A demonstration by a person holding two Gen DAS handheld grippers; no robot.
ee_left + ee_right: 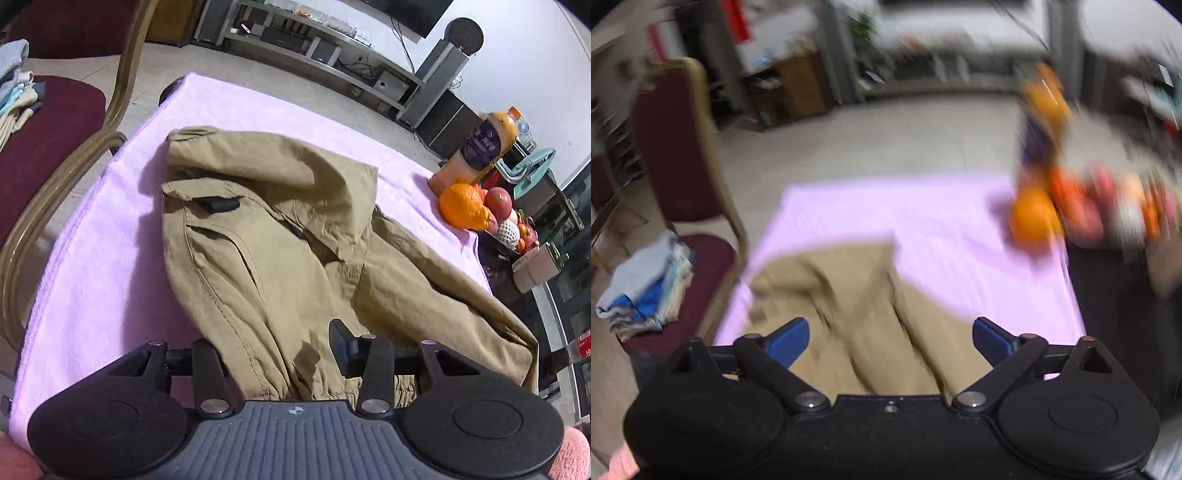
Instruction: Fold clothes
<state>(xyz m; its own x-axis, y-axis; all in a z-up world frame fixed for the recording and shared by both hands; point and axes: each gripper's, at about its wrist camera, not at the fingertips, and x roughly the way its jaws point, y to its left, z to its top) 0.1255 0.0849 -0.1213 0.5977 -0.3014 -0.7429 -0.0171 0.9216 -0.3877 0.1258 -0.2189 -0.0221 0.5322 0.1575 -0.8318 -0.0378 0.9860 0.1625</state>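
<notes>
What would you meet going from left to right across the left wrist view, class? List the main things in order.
Pile of folded clothes → dark red chair seat → khaki jacket → orange → red apple.

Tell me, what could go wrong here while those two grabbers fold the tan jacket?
The bottle and the orange stand at the edge of the pink cloth, close to the jacket; a swung sleeve might knock them over. The left gripper looks open around bunched fabric, so it may pinch several layers and spoil the fold. The right gripper hangs open in a blurred view, so it could close on the wrong spot.
</notes>
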